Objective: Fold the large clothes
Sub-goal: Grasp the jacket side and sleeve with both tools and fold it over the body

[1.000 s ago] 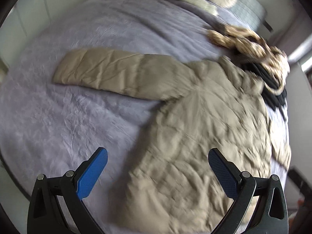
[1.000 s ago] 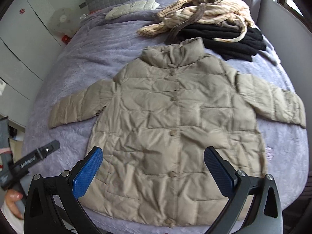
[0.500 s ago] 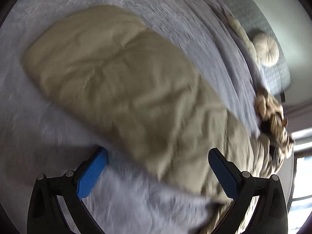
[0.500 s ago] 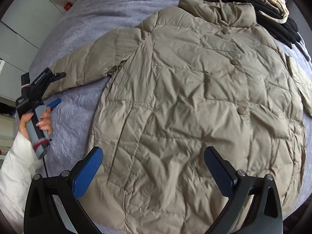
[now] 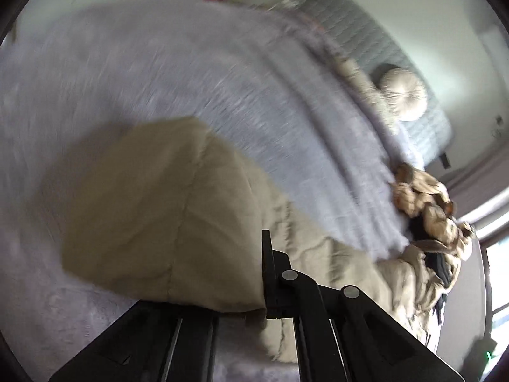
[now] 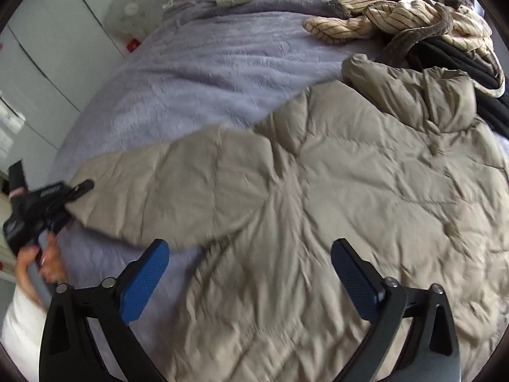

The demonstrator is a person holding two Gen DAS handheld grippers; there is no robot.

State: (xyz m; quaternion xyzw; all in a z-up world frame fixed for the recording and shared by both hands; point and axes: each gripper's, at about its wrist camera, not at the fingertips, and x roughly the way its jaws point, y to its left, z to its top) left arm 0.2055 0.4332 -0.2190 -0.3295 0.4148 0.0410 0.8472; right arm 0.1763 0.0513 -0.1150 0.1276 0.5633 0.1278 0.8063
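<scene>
A beige quilted puffer jacket (image 6: pixel 318 191) lies spread flat, front up, on the purple bedspread (image 6: pixel 206 73). Its near sleeve (image 5: pixel 159 207) stretches out to the left. My left gripper (image 5: pixel 264 273) is shut on the cuff of that sleeve, and fabric hides one of its fingers. In the right wrist view the left gripper (image 6: pixel 68 192) shows at the sleeve end (image 6: pixel 105 191), held by a person's hand (image 6: pixel 47 258). My right gripper (image 6: pixel 249 273) hovers low over the jacket body near the armpit. Its jaws are closing with jacket fabric beneath them, and the blue pads (image 6: pixel 146 280) are not pressing on it.
A pile of striped and black clothes (image 6: pixel 413 22) lies beyond the collar. A round cushion (image 5: pixel 404 92) and grey quilted headboard (image 5: pixel 366 31) stand at the bed's far end. A fan (image 6: pixel 130 9) and white wardrobe doors (image 6: pixel 47 47) stand to the left of the bed.
The left gripper dropped to the sleeve cuff and shut on it. The right gripper came down close to the jacket near the armpit, and its jaws have narrowed.
</scene>
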